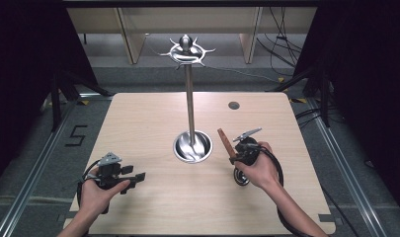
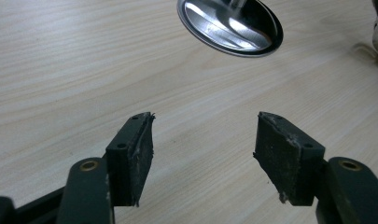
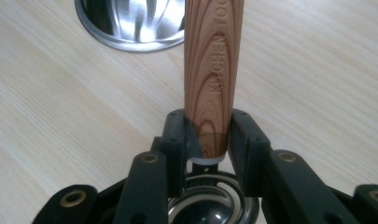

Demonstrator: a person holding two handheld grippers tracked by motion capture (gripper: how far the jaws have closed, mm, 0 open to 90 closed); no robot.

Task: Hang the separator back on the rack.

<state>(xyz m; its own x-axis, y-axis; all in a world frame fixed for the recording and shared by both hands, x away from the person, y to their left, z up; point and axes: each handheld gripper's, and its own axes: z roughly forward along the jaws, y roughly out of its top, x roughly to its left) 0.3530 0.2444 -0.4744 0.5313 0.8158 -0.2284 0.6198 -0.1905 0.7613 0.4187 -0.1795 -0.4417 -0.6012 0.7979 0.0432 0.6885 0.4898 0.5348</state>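
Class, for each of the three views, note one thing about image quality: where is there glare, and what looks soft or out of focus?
High view: the surroundings fall into darkness while the table is evenly lit. Left gripper view: bright glare streaks the steel base, and the open left hand-held gripper looks sharp. Right gripper view: the wooden handle, clamped by the right hand-held gripper, is crisp, though the base behind it is soft.

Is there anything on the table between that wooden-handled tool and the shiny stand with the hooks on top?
Nothing visible. The right hand-held gripper is shut on the wooden-handled tool, and only bare table lies between it and the stand's round base. The hooks look free too.
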